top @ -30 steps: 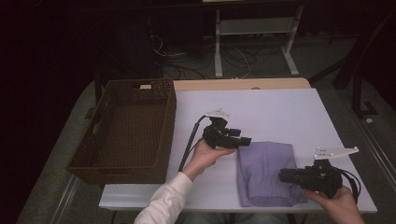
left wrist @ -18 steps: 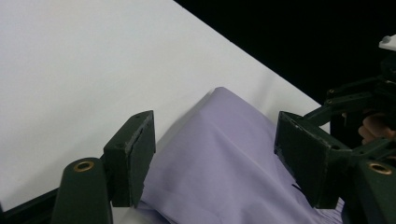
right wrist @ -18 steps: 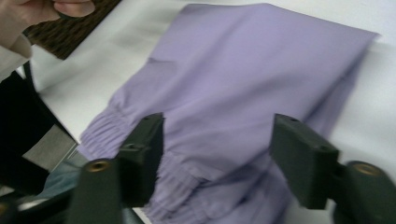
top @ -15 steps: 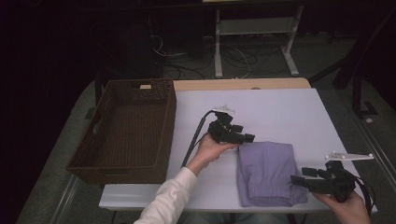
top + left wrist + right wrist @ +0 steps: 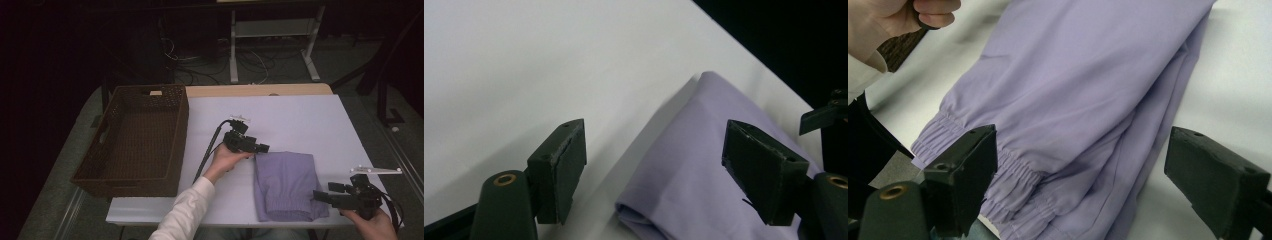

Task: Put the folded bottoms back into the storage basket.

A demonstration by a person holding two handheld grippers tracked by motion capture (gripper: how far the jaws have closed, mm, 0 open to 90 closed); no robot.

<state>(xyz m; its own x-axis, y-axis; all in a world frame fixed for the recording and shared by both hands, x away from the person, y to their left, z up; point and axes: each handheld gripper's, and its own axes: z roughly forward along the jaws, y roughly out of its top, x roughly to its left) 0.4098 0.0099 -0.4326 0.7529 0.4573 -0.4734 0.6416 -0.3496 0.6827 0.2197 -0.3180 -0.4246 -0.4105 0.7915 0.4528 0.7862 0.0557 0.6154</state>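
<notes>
- On the table's left side sits a brown basket (image 5: 132,137) with nothing inside.
- Purple folded clothes (image 5: 285,185) lie between the left tongs (image 5: 260,148) and right tongs (image 5: 320,196).
- Both tongs are spread wide, pinching nothing.

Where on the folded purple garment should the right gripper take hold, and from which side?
Probably at the elastic cuff end of the folded purple garment, near the table's front edge, coming in low from the person's right. The gathered hem there stacks into a thicker, firmer lip than the flat smooth panel, and the right gripper already sits open beside it, its jaws pointing along that edge.
</notes>
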